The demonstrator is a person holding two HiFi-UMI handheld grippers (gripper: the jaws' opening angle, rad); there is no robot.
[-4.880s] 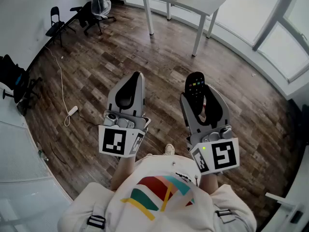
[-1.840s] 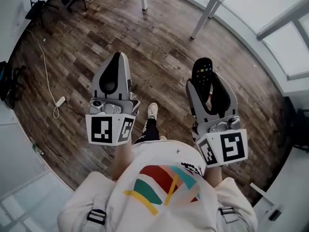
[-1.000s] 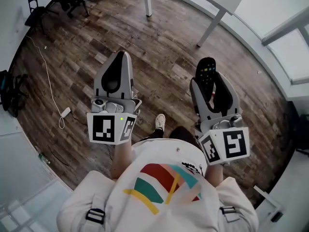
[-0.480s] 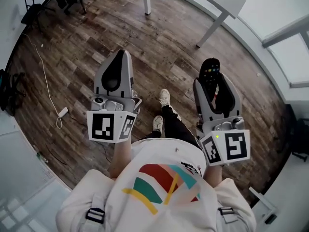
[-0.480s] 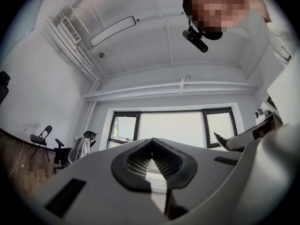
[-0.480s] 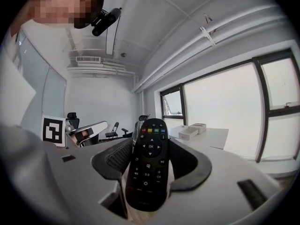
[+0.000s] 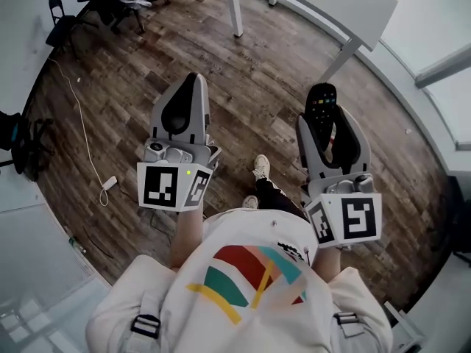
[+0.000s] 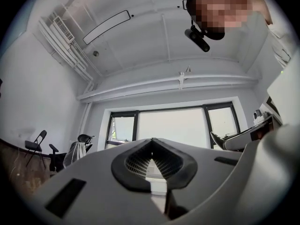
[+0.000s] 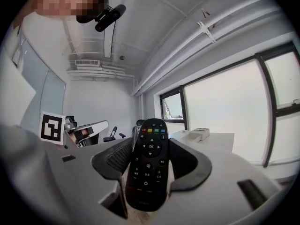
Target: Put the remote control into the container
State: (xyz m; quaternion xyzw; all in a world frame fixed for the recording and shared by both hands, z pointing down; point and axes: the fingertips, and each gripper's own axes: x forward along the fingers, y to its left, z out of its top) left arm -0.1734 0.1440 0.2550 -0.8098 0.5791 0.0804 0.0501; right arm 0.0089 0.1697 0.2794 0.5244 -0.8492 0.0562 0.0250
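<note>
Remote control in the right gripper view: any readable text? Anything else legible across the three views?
"OK": centre key of the remote control.
"CH": key at its lower right.
"0-9": key left of that, faint.
Square markers: patterns only, no letters.
Small print on the shirt: too small to read.

The remote control (image 9: 149,165) is black and slim with rounded ends. It has a row of coloured buttons near its far end and a round direction pad below them. It sits face up, clamped between the jaws of the right gripper (image 7: 329,134), its far end jutting past them. The white container (image 9: 200,133) rests on the white bench (image 9: 220,142), well apart from it.
</note>
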